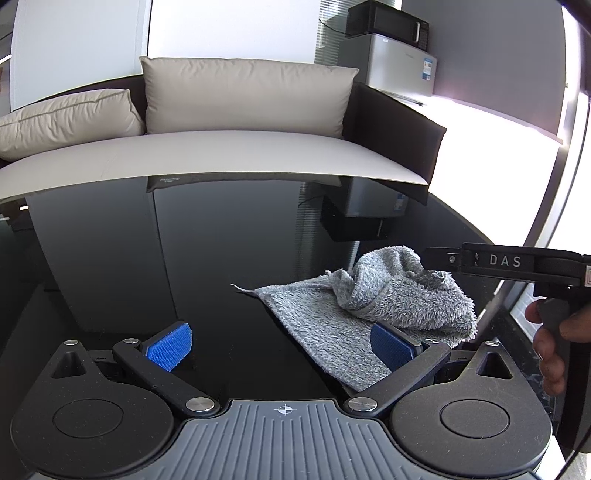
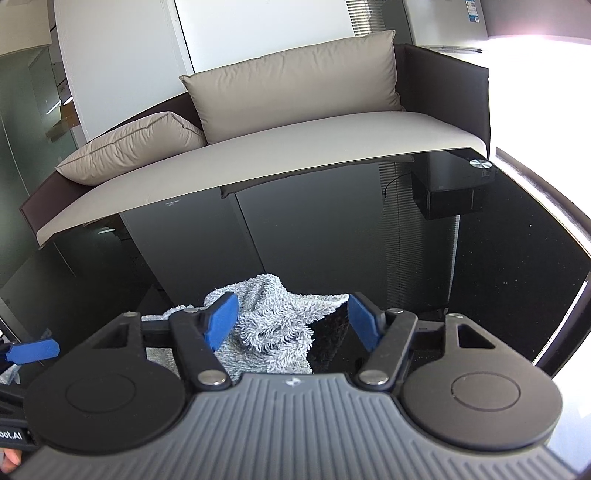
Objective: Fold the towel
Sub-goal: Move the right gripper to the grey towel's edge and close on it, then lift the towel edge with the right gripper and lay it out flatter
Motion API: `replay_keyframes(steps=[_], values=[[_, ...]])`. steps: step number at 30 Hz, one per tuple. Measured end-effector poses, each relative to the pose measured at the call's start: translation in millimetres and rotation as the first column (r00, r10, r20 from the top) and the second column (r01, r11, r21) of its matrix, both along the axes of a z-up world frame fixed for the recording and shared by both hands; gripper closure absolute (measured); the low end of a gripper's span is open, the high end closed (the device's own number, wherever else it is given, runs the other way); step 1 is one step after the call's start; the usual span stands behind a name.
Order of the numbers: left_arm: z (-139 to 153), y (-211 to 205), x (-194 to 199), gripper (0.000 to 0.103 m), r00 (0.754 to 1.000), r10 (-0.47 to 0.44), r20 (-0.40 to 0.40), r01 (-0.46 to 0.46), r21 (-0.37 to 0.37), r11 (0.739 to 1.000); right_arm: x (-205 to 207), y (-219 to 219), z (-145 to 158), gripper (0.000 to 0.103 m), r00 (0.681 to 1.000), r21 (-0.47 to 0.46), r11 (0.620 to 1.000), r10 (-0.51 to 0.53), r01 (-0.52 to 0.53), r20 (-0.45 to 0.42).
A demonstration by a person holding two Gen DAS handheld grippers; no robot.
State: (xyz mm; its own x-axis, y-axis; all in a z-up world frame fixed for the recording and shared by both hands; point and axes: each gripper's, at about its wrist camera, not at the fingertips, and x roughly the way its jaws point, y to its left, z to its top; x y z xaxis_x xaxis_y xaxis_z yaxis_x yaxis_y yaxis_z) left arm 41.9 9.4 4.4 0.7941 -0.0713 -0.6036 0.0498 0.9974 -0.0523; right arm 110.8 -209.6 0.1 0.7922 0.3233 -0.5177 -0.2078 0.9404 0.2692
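Right wrist view shows my right claw (image 2: 291, 321) parted around the rumpled towel (image 2: 273, 325), so I should pinch 1 raised edge cleanly.

We noted a glossy black table (image 1: 221, 240) before a beige sofa (image 1: 229, 155) bearing two cushions (image 1: 243, 96); behind it, a black microwave (image 1: 388, 20) sat atop a small silver fridge (image 1: 399, 66).
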Motion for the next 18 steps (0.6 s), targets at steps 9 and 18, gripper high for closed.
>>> replay_keyframes(steps=[9, 18], values=[[-1, -1, 5, 0.001, 1.000, 0.000, -0.007, 0.000, 0.001, 1.000, 26, -16, -6, 0.044, 0.992, 0.116, 0.991, -0.049, 0.063, -0.116], [-3, -2, 6, 0.001, 1.000, -0.004, -0.013, 0.004, 0.000, 1.000, 30, -10, -11, 0.095, 0.994, 0.055, 0.998, -0.024, 0.030, -0.107]])
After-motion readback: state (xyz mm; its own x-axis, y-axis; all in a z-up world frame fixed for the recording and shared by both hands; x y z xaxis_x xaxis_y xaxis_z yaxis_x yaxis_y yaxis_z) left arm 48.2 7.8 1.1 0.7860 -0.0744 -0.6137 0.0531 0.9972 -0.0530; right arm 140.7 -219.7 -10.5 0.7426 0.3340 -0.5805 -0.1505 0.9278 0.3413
